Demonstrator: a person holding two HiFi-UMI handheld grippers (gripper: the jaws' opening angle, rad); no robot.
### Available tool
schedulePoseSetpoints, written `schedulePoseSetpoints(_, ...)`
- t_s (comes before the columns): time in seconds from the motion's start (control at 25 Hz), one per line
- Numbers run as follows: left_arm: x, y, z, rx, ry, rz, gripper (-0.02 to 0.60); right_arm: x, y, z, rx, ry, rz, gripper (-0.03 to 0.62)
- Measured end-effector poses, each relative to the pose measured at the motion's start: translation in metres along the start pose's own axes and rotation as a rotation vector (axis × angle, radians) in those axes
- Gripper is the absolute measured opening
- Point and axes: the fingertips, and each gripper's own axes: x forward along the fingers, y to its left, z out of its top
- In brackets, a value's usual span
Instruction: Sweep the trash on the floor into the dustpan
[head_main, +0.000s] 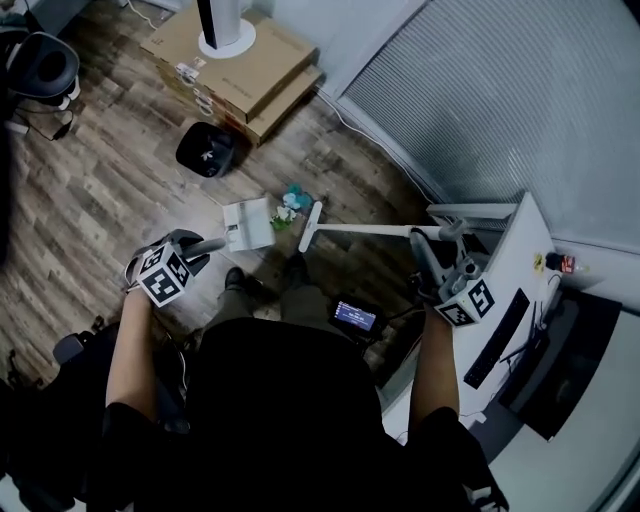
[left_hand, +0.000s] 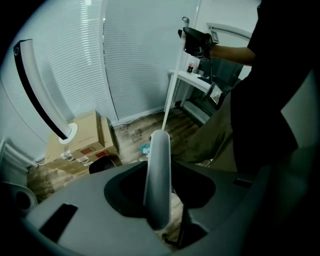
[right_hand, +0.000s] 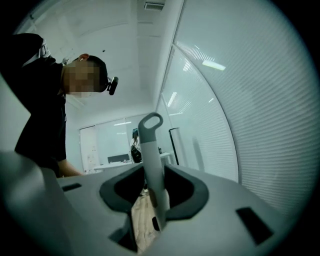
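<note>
Floorboards (head_main: 110, 190) of brown wood run under everything, and the white plastic dustpan (head_main: 250, 222) lies flat on them just ahead of the person's feet. Well to the right of the dustpan stands a white tabletop (head_main: 505, 270) with dark gear on it. Beyond the dustpan, flat brown cardboard boxes (head_main: 260, 75) are stacked, with a white round stand base (head_main: 228, 40) on top.

The long white broom (head_main: 360, 230) reaches in from the right, and its head is on the floor just beside the dustpan's right edge. A black rounded object (head_main: 207, 150) sits between the dustpan and the boxes.

The left gripper (head_main: 195, 248) is just left of the dustpan and points steeply down. Its jaws are clenched on the dustpan's grey rounded handle (left_hand: 159, 185). The right gripper (head_main: 432, 250) is well right of the dustpan, near the tabletop. Its jaws are clenched on the broom's grey loop-ended handle (right_hand: 152, 160).

The trash (head_main: 290, 205), a small heap of teal, white and green scraps, lies on the floor at the dustpan's far right corner. It is outside the pan, next to the broom head.
</note>
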Motion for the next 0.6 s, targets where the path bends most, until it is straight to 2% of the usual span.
schedulePoseSetpoints(0.16, 0.000, 0.000, -0.001, -0.004, 0.026, 0.021, 0.129, 0.001, -0.037, -0.026, -0.048, 0.111, 0.087, 0.117)
schedulePoseSetpoints(0.4, -0.001, -0.004, -0.007, -0.033, 0.056, 0.040, 0.127, 0.008, -0.087, -0.051, -0.069, 0.210, 0.197, 0.117)
schedulePoseSetpoints(0.6, -0.008, -0.007, -0.014, -0.039, 0.098, 0.048, 0.127, 0.025, -0.108, -0.062, -0.138, 0.321, 0.311, 0.114)
